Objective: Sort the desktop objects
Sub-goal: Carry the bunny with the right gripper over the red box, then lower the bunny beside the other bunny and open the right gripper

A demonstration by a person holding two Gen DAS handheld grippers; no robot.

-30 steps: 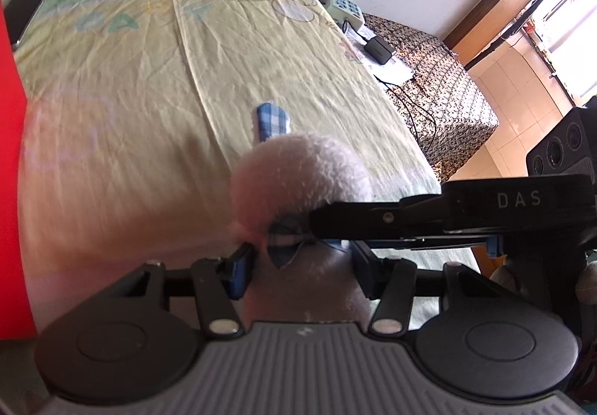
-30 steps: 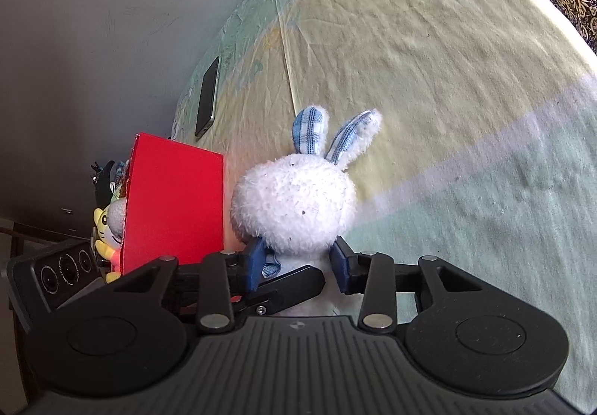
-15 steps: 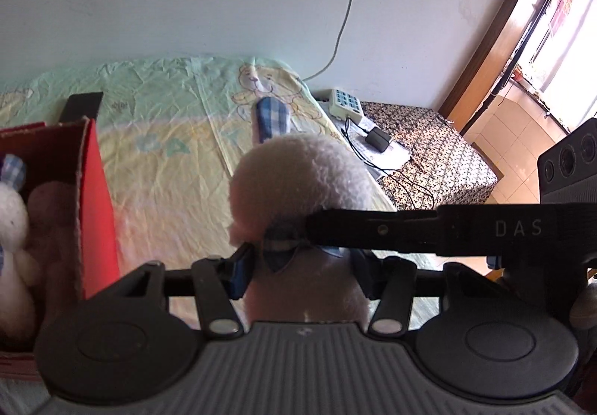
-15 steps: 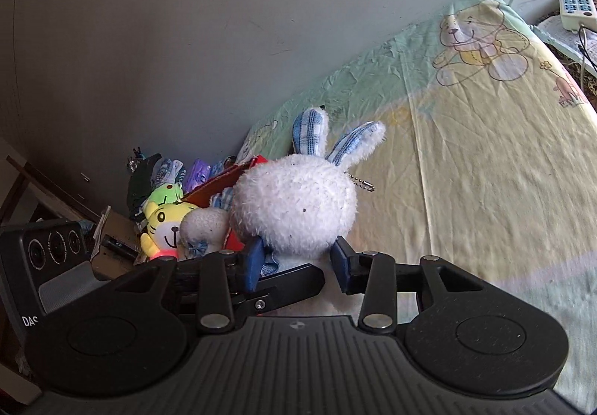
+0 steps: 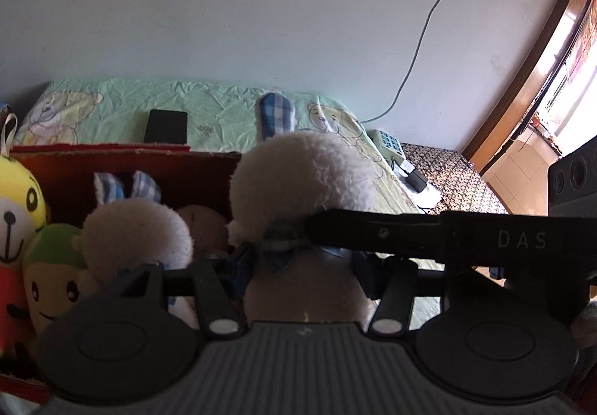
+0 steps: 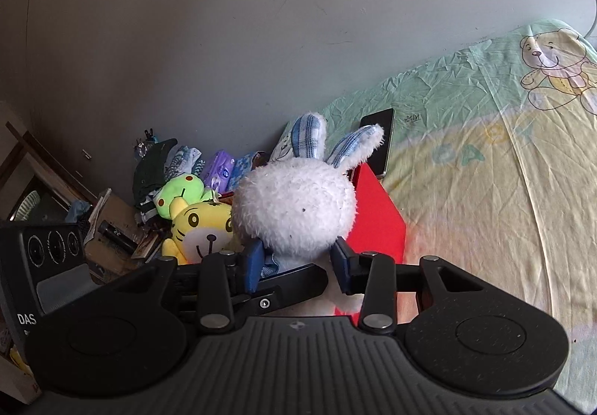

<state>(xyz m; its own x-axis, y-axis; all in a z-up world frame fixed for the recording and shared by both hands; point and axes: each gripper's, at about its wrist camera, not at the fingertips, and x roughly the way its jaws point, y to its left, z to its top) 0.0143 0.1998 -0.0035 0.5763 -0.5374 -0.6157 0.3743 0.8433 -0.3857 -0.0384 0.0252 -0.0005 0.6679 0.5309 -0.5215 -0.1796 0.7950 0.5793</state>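
A white plush rabbit point(image 5: 302, 176) with blue checked ears is held off the bed, and both grippers grip it below the head. My left gripper point(image 5: 304, 271) is shut on its body. My right gripper point(image 6: 298, 262) is shut on it too, and its finger point(image 5: 373, 232) crosses the left wrist view. The rabbit point(image 6: 294, 206) hangs at the right end of a red box point(image 5: 149, 168), beside its red side wall point(image 6: 377, 217). Inside the box lie a second rabbit point(image 5: 134, 228), a yellow tiger point(image 6: 201, 228) and a green frog point(image 6: 181, 191).
A black phone point(image 5: 166, 125) lies on the bear-print sheet point(image 6: 485, 161) behind the box. A power strip point(image 5: 388, 144) and cables sit on a patterned stand point(image 5: 447, 183) at the right. Packets and clutter point(image 6: 220, 168) pile against the wall left of the box.
Both grippers have lifted the rabbit from the sheet and carried it left to the red box. The box's inside and its toys have come into view.
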